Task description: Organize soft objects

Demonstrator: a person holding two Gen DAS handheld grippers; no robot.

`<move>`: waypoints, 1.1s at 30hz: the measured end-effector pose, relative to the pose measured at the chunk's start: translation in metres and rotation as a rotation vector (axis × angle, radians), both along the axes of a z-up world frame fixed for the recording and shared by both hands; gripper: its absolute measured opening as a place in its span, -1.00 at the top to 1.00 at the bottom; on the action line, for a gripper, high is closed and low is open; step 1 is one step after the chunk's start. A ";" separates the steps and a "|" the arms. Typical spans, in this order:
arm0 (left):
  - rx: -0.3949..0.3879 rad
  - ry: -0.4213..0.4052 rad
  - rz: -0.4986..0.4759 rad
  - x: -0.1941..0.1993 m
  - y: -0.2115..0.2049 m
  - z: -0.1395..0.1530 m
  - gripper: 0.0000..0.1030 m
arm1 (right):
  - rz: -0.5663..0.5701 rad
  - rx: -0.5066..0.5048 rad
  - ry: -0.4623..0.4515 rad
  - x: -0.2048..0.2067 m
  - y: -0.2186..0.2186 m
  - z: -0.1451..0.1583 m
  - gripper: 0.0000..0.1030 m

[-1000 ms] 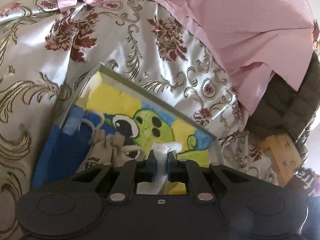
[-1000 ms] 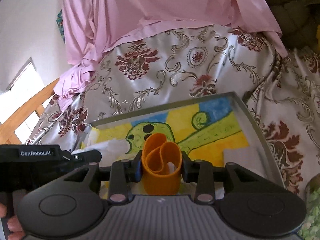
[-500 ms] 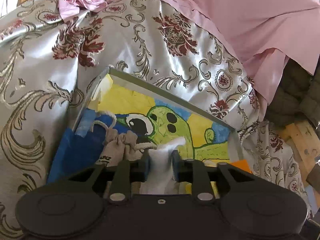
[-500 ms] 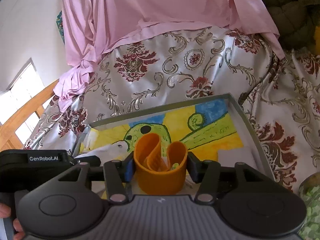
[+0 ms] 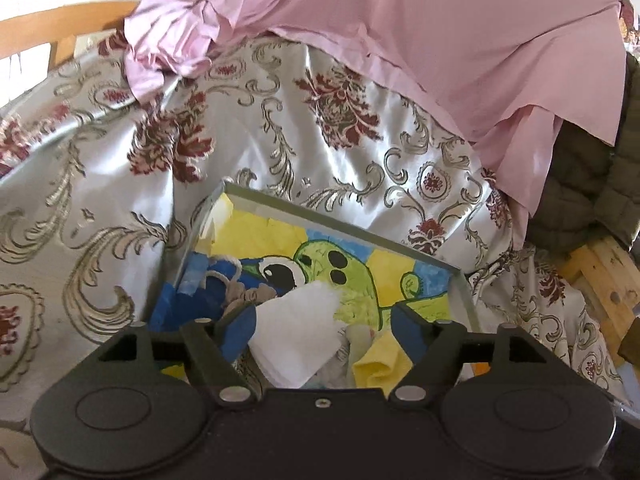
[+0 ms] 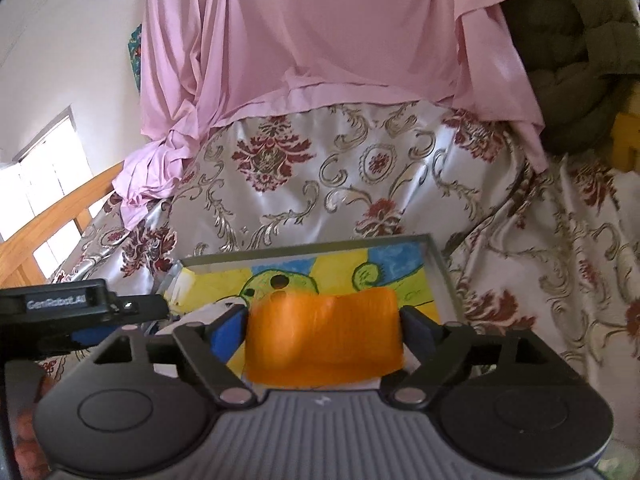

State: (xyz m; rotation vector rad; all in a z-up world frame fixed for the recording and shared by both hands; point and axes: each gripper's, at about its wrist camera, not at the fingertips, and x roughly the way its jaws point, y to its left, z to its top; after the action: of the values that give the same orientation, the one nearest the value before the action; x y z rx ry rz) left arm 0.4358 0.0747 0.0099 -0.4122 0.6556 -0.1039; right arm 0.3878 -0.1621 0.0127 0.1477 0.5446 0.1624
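Note:
A grey-rimmed tray (image 5: 340, 226) lined with a green cartoon drawing lies on the floral satin cloth. My left gripper (image 5: 324, 330) hangs over its near end with its jaws opening. A white cloth (image 5: 298, 332) lies loose between them, against the left pad only. A beige drawstring pouch (image 5: 248, 294) and a yellow cloth (image 5: 380, 364) lie in the tray beside it. In the right wrist view, my right gripper (image 6: 322, 326) is over the same tray (image 6: 440, 276), and its jaws are opening too. A blurred orange soft band (image 6: 324, 340), spread wide, fills the gap between them.
A pink sheet (image 5: 440, 40) drapes over the floral satin cloth (image 5: 280, 120) behind the tray. An olive quilted jacket (image 5: 580, 200) and a wooden frame (image 5: 600, 280) are at the right. A wooden rail (image 6: 60, 216) runs at the left. The left gripper's body (image 6: 80, 304) shows beside the right one.
Both grippers went from shut to wide open and lifted. The white cloth slipped free of the left pads. The orange band unfolded from a squeezed loop to full width.

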 end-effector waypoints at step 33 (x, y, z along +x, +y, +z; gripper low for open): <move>0.154 -0.277 0.036 -0.209 -0.031 0.064 -0.89 | 0.005 -0.085 -0.234 -0.200 -0.021 0.069 -0.99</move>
State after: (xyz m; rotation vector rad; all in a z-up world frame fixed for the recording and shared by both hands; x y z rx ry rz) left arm 0.2266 0.0441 0.0735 -0.2543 0.3801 -0.0740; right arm 0.1882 -0.1835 0.0816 0.0440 0.3184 0.1588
